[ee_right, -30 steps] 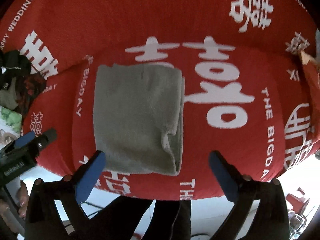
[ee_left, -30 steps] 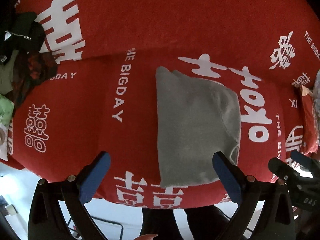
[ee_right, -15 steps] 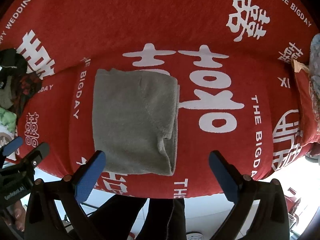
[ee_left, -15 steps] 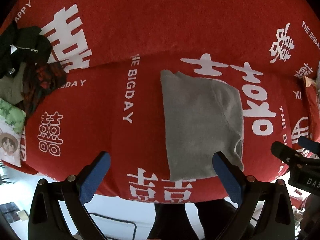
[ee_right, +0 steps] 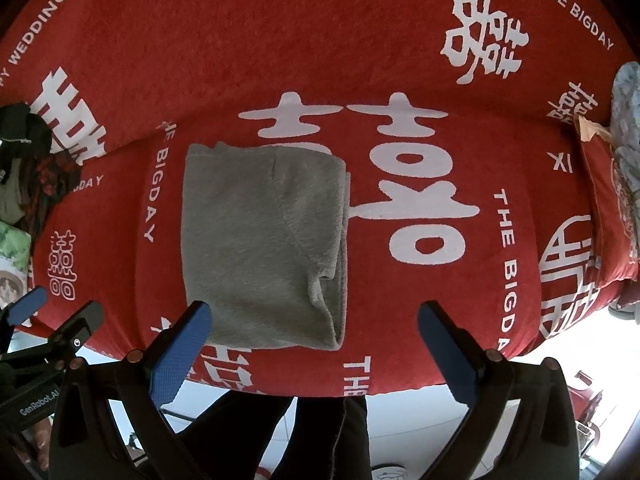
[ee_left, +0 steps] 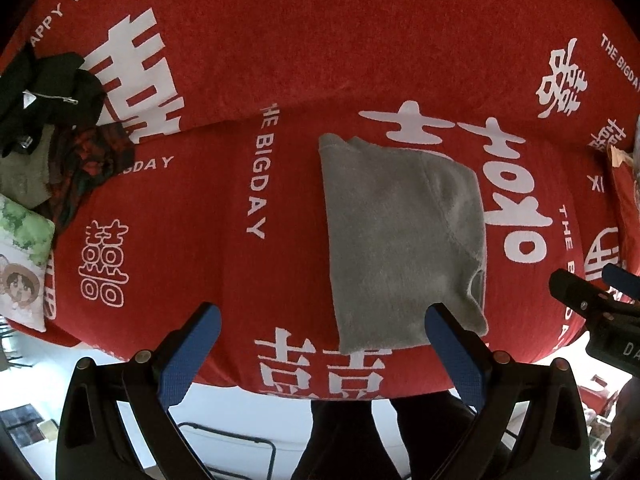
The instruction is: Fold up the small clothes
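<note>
Both tools [ee_left: 322, 354] [ee_right: 314, 350] farther back, agape, empty; folded grey garment [ee_right: 262, 248] lengthwise toward them.

Plain grey garment [ee_left: 400, 240] on red cover [ee_left: 280, 60] (white lettering), blue-padded fingers [ee_left: 192, 356].

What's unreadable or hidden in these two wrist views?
- Grey garment: layers under the top fold are hidden in both views; its type is unclear.
- Pile of dark clothes: cut by the left edge of the left wrist view; items indistinct.
- Pale fabric: cut by the right edge of the right wrist view.
- Left gripper and right gripper: open, holding nothing.
</note>
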